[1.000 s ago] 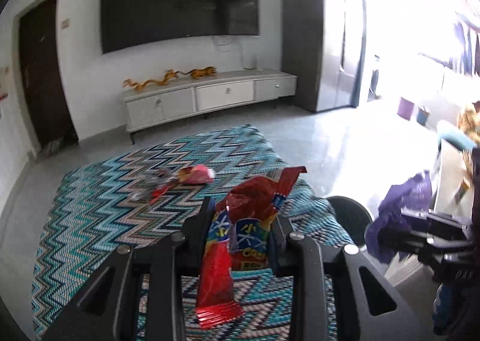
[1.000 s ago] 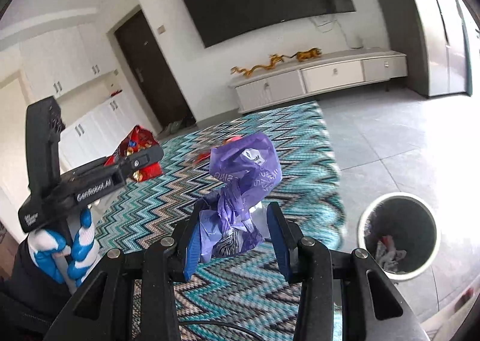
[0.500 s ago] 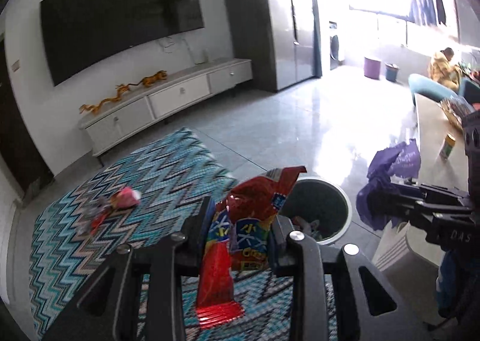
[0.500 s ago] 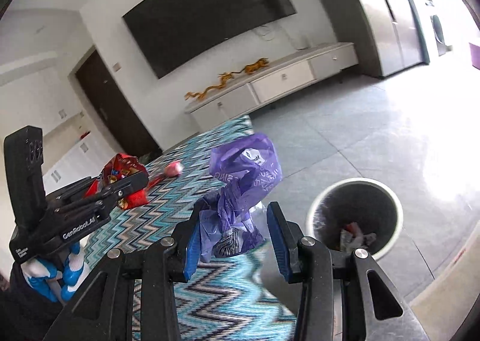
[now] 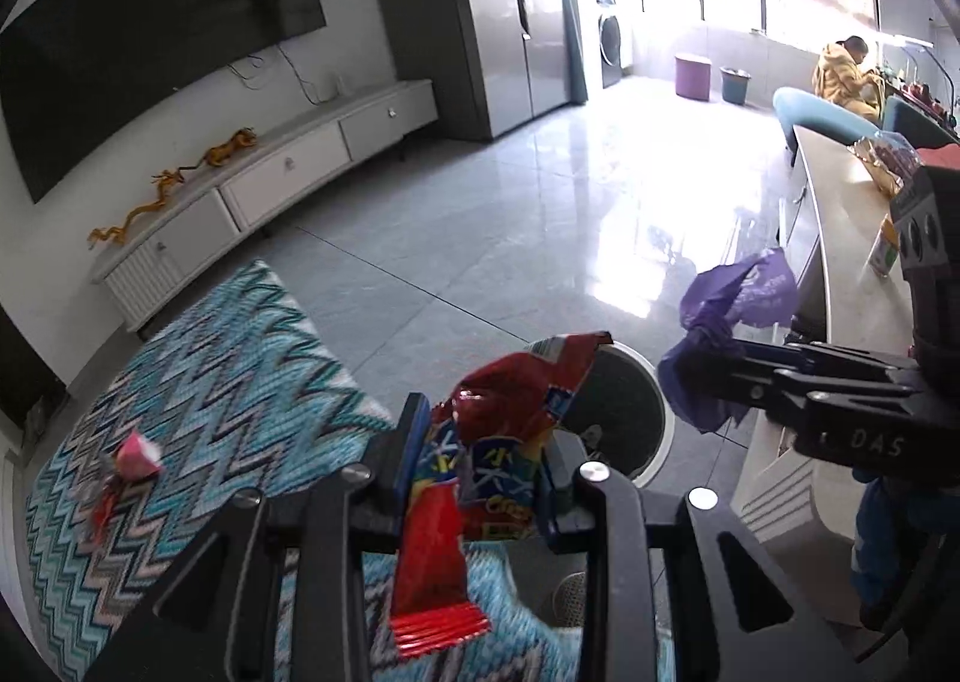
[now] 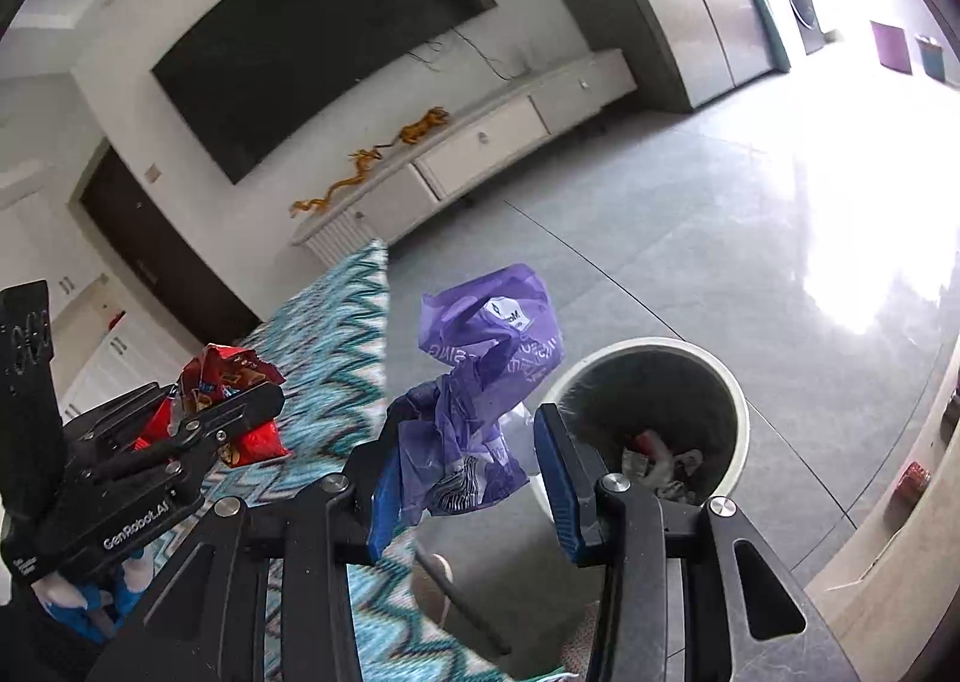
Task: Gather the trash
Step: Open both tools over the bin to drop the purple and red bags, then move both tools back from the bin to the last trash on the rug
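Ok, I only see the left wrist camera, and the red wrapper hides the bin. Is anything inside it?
Observer: Yes. The right wrist view looks into the bin: crumpled scraps, white and red, lie at the bottom.
Child: Is the purple bag over it yet?
Observer: Not quite, I think. There the purple bag in the right tool looks left of the opening.
Child: Does the bag say anything?
Observer: It has white lettering, too crumpled to read.

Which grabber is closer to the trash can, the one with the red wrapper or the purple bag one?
Right, I think. The right gripper holds the purple bag beside the trash can; the left gripper holds the red wrapper farther back by the rug.
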